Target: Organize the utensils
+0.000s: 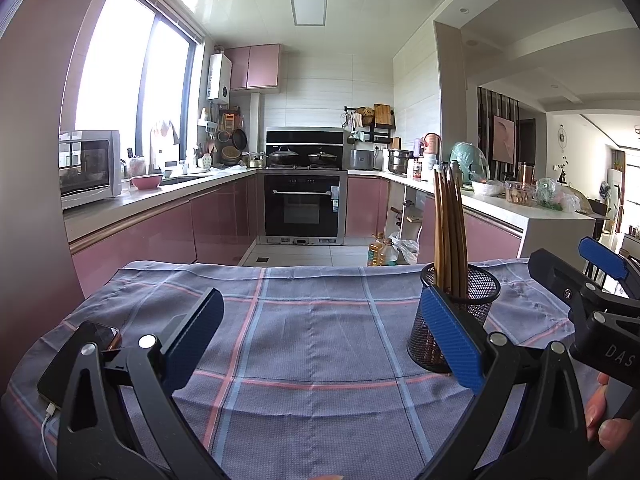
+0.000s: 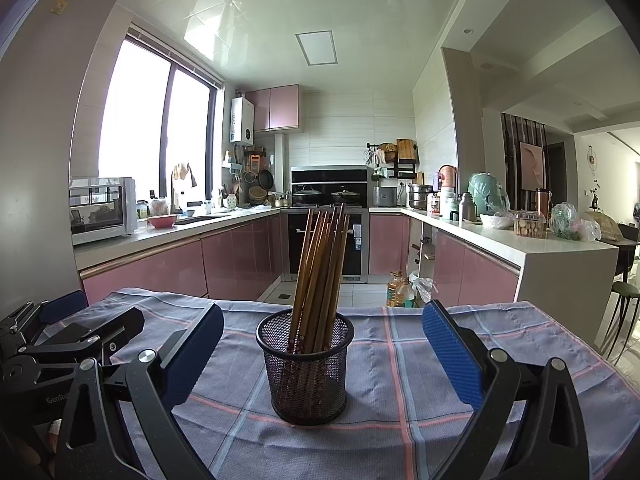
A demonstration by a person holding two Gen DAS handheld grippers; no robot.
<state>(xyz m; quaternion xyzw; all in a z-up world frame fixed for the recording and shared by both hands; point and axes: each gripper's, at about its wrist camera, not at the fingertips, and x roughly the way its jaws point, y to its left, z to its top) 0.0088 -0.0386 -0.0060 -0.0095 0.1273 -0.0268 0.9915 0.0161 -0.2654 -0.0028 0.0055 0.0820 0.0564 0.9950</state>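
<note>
Kitchen, pink gloss cabinets, bright window on the left; work surface is a table under a checked cloth (image 2: 400,412), grey-blue weave with pink and pale blue stripes, slightly rumpled.

Task item: black wire-mesh cup (image 2: 306,368), round and open-topped, standing upright on the cloth near mid-table. It holds a bundle of brown wooden chopsticks (image 2: 320,268), thin and straight, fanned a little and leaning right, all tips down in the cup. None seen loose on the cloth.

Right gripper (image 2: 322,358): jaws wide apart, empty, lined up on the cup from the near side, not touching it. Left gripper (image 1: 320,336): jaws likewise spread, empty, over bare cloth to the left of the cup. Pads are blue, ribbed; arms black plastic.

A phone (image 1: 78,360) with a white cable lies at the near left edge.

Judgement: sorting looks finished or close to it. Any next grip on the cup would need a wide, gentle close, as mesh is light and the load top-heavy
</note>
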